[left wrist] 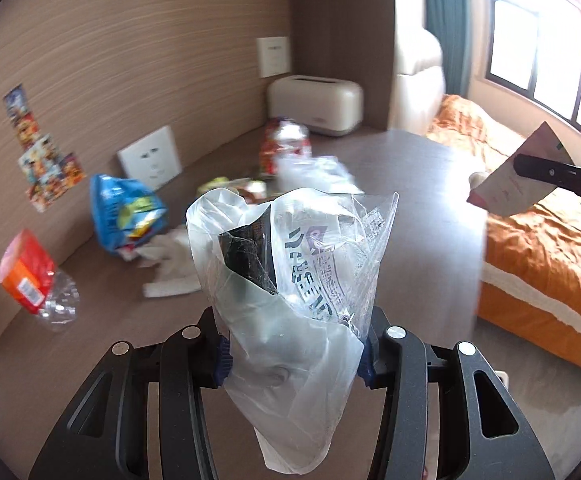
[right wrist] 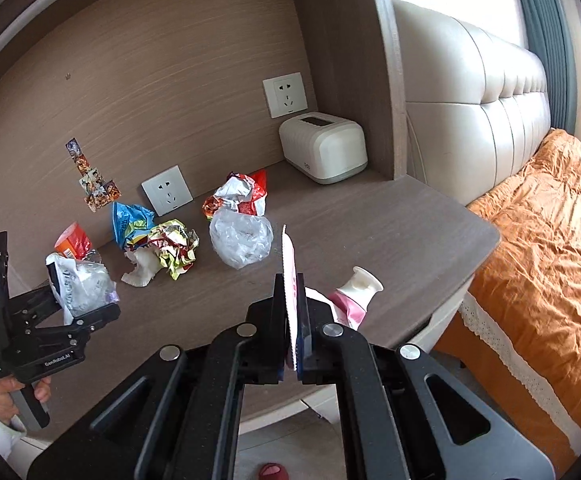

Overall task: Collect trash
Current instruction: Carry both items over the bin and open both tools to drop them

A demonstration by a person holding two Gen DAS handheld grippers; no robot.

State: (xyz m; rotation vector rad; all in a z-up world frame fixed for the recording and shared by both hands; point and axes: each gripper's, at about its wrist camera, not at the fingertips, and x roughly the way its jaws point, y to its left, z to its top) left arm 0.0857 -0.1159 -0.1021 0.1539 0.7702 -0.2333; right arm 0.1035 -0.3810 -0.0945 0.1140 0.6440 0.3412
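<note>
While both jaws pinch wrappers, litter strews the wooden desk [right wrist: 390, 224] beside an orange bed [right wrist: 538, 240].

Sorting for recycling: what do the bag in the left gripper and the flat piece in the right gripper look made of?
Bag: thin clear plastic film, glossy, crinkled, see-through. Flat piece: probably a plastic or foil-lined wrapper, matte pinkish, thin, serrated edge; hard to confirm.

Orange bedspread [right wrist: 538, 240]; cream toaster [right wrist: 324, 146]; blue crumpled wrapper [right wrist: 128, 222]; grey-brown wood-grain bench [right wrist: 370, 232]; pink-and-white packet [right wrist: 290, 276].
</note>
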